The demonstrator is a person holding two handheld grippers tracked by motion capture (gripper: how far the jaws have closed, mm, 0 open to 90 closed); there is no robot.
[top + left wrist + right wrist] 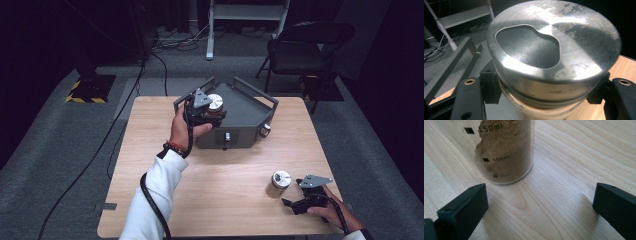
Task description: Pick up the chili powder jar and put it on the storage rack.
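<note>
My left gripper is shut on a clear jar with a shiny metal lid, holding it upright over the near left part of a grey metal tray. In the left gripper view the lid looms close, and both black jaws press the jar's sides just under it. A second jar stands on the table at the front right; it carries ml marks and brown powder. My right gripper rests open just short of that jar, its jaws wide apart with bare wood between them.
The tray has raised bar handles and a knob on its front wall. The wooden table ends close to my right hand. A black folding chair and a white frame stand beyond the far edge. Cables lie on the floor.
</note>
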